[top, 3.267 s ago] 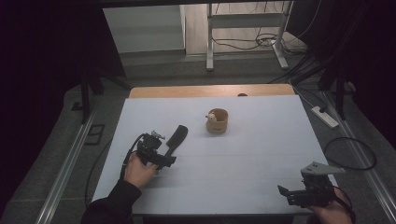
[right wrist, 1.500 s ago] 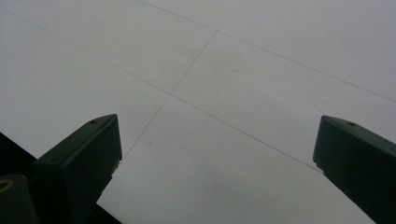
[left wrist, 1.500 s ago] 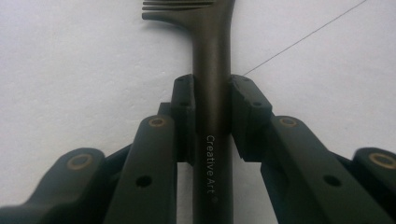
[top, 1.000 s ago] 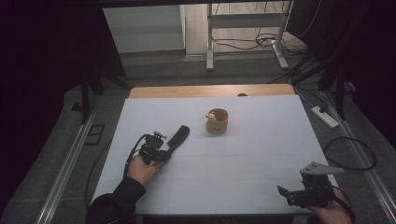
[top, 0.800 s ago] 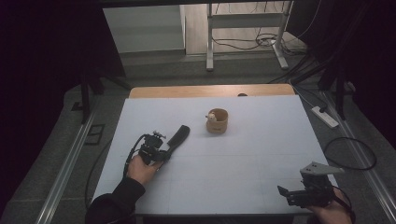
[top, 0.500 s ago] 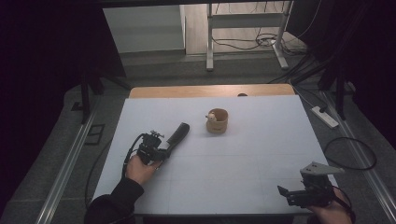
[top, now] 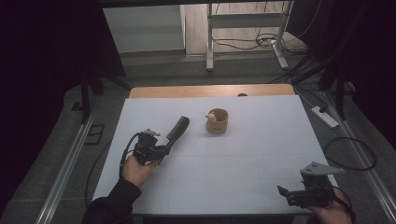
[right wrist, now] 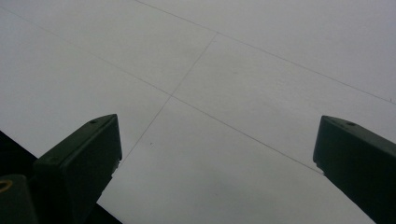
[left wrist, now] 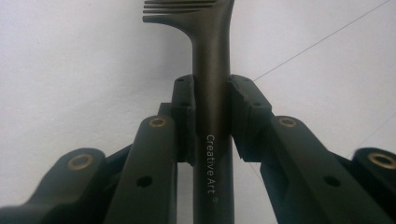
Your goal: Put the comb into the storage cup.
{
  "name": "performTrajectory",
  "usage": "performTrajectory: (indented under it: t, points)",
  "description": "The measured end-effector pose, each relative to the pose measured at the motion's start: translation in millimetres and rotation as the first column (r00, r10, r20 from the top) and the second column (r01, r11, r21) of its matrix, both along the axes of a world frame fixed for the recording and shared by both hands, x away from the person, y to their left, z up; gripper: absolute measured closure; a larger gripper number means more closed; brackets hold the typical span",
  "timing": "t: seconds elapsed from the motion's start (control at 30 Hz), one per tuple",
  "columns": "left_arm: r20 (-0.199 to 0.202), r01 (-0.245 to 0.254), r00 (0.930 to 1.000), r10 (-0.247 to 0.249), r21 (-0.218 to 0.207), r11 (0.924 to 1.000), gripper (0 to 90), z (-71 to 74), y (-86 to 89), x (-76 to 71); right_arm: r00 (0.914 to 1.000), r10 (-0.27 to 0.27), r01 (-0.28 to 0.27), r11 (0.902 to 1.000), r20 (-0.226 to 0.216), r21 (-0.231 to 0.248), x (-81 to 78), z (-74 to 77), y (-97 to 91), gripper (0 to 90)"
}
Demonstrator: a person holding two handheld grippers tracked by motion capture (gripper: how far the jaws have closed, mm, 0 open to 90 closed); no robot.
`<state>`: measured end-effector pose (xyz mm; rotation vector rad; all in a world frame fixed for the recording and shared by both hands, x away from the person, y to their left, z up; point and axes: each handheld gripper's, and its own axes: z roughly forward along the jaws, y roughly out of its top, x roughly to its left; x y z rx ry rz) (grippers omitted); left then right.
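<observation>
Table: broad flat top with a matte white sheet over it, faint straight seam lines crossing it; a strip of bare wood at the far edge. Smooth, no clutter near either hand.

Right gripper: low at the near right corner, well apart from everything else. In the right gripper view its two blocky black jaws stand wide, nothing between them, white sheet beyond. Idle, by the look of it.

Left gripper: over the left part of the table, jaws narrowed onto the brush. The left gripper view has the pads pressed on both sides of the handle, partway along it. The handle is a slim rounded bar, dark matt grey, probably plastic or coated wood, with small pale lettering. It widens beyond the jaws into a flat head with fine parallel ridges, comb-like. In the high view the brush sticks out ahead of the jaws, pointing up and right.

Cup: ahead and right of the brush tip, apart from it. Short round tan holder, wood or cork by its look, something small and pale at its rim.

Step, as I judge it: brush gripped, carry under way. Next move likely calls for swinging the tip toward the cup and tilting the brush more upright to drop it in cleanly without knocking the light cup.
</observation>
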<state>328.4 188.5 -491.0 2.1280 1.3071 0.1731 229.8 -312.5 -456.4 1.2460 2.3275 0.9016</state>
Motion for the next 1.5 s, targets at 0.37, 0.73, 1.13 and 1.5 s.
performTrajectory:
  t: [0.37, 0.73, 1.13, 1.5]
  points:
    - [0.047, 0.020, 0.9987, -0.019, -0.015, 0.9997, 72.0, 6.5, -0.5, -7.1, 1.0000, 0.002, -0.002, 1.0000, 0.001, 0.000, -0.2, 0.0, 0.2, 1.1]
    - [0.102, 0.055, 0.9935, -0.051, -0.033, 0.9980, 72.0, 16.8, -2.7, -18.4, 1.0000, 0.007, -0.007, 1.0000, 0.007, 0.001, -0.7, 0.3, 0.3, 1.1]
    - [0.168, 0.078, 0.9832, -0.071, -0.033, 0.9964, 71.9, 26.9, -6.8, -32.7, 0.9998, 0.016, -0.016, 0.9999, 0.014, 0.004, -1.5, 0.9, 0.3, 0.9]
    - [0.197, 0.080, 0.9780, -0.067, -0.058, 0.9951, 71.9, 31.5, -6.4, -46.8, 0.9992, 0.033, -0.034, 0.9994, 0.024, 0.009, -2.9, 1.8, 0.9, 0.5]
